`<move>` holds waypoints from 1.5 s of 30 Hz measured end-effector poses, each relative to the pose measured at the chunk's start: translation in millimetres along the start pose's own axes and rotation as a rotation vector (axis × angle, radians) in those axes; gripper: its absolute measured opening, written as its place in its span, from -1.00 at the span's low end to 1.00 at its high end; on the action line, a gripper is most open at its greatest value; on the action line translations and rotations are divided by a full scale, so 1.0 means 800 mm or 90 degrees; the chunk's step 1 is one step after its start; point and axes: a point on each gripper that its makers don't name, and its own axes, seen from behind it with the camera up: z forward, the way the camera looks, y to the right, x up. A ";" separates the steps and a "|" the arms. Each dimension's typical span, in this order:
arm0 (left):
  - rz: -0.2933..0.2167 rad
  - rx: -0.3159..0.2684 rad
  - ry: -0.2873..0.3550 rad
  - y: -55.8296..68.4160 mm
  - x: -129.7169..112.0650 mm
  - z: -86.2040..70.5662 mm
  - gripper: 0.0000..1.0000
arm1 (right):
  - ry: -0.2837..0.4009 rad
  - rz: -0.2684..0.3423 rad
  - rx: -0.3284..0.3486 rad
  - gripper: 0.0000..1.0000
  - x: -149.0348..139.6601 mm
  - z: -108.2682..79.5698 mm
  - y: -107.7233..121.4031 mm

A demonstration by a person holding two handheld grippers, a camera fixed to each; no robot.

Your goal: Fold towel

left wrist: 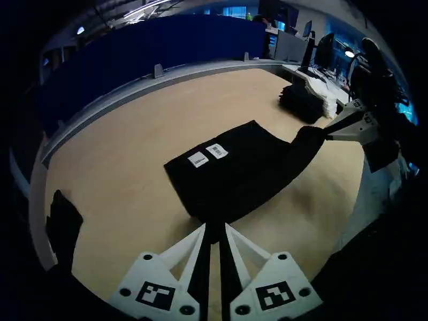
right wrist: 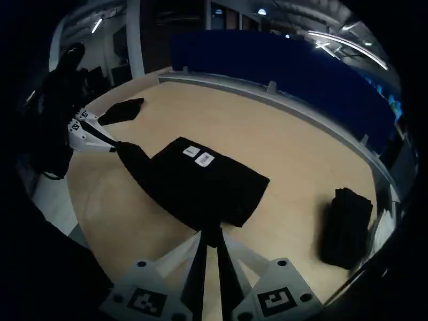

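The left tool (left wrist: 214,231) is drawn narrow, its two fingers pinching a near corner of the black towel (left wrist: 241,171). The towel spreads straight ahead of it over the pale wooden worktop (left wrist: 128,155), mostly flat, with two white labels (left wrist: 216,151) on its far part. Ahead and to the right of this tool, the towel's other corner rises off the worktop in a drawn-up peak, gripped there by the right tool (right wrist: 211,234). In the right gripper view that tool's fingers are likewise close together on the cloth's edge, and the towel lies ahead of it and stretches off to its left. Beyond the lifted corner, farther ahead-right of the left tool, sits a stack of dark folded cloths (left wrist: 299,101) with a white stack (left wrist: 330,99) just beside it. Left of the left tool, near the worktop's edge, lies a small dark cloth (left wrist: 63,216), well apart from the towel. A blue partition (left wrist: 160,48) borders the worktop's far side.
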 end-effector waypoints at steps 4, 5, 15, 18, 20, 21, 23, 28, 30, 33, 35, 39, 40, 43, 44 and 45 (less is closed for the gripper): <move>-0.010 0.007 0.000 -0.013 0.012 0.010 -0.80 | -0.003 -0.003 -0.004 -0.76 0.013 0.014 0.014; -0.013 0.009 0.000 -0.016 0.015 0.014 -0.80 | -0.004 -0.003 -0.006 -0.76 0.017 0.019 0.018; -0.015 0.035 -0.009 -0.056 0.045 0.058 -0.80 | -0.013 0.017 -0.013 -0.76 0.045 0.072 0.060; -0.008 0.042 -0.019 -0.065 0.050 0.074 -0.80 | -0.021 0.028 -0.012 -0.76 0.047 0.089 0.071; -0.002 0.046 -0.025 -0.070 0.053 0.084 -0.80 | -0.026 0.035 -0.013 -0.76 0.048 0.099 0.079; 0.001 0.047 -0.028 -0.072 0.054 0.089 -0.80 | -0.029 0.037 -0.015 -0.76 0.048 0.103 0.082; 0.006 0.049 -0.034 -0.075 0.055 0.100 -0.80 | -0.034 0.040 -0.018 -0.76 0.047 0.112 0.087; 0.009 0.048 -0.051 -0.081 0.051 0.123 -0.80 | -0.048 0.047 -0.021 -0.76 0.038 0.129 0.095; 0.007 0.047 -0.056 -0.083 0.048 0.130 -0.80 | -0.053 0.053 -0.020 -0.76 0.034 0.135 0.097; 0.001 0.044 -0.061 -0.083 0.044 0.138 -0.80 | -0.056 0.063 -0.020 -0.76 0.028 0.141 0.098; -0.003 0.045 -0.065 -0.084 0.041 0.141 -0.79 | -0.057 0.068 -0.019 -0.76 0.026 0.143 0.097; -0.001 0.052 -0.068 -0.087 0.037 0.147 -0.70 | -0.056 0.068 -0.024 -0.74 0.025 0.147 0.100; 0.001 0.056 -0.068 -0.089 0.037 0.149 -0.63 | -0.057 0.067 -0.028 -0.73 0.025 0.148 0.101; 0.005 0.068 -0.065 -0.094 0.037 0.152 -0.42 | -0.055 0.063 -0.042 -0.68 0.026 0.152 0.106; 0.006 0.071 -0.063 -0.095 0.038 0.153 -0.36 | -0.053 0.062 -0.047 -0.65 0.026 0.154 0.107; 0.005 0.075 -0.062 -0.097 0.038 0.154 -0.28 | -0.052 0.063 -0.053 -0.61 0.026 0.156 0.109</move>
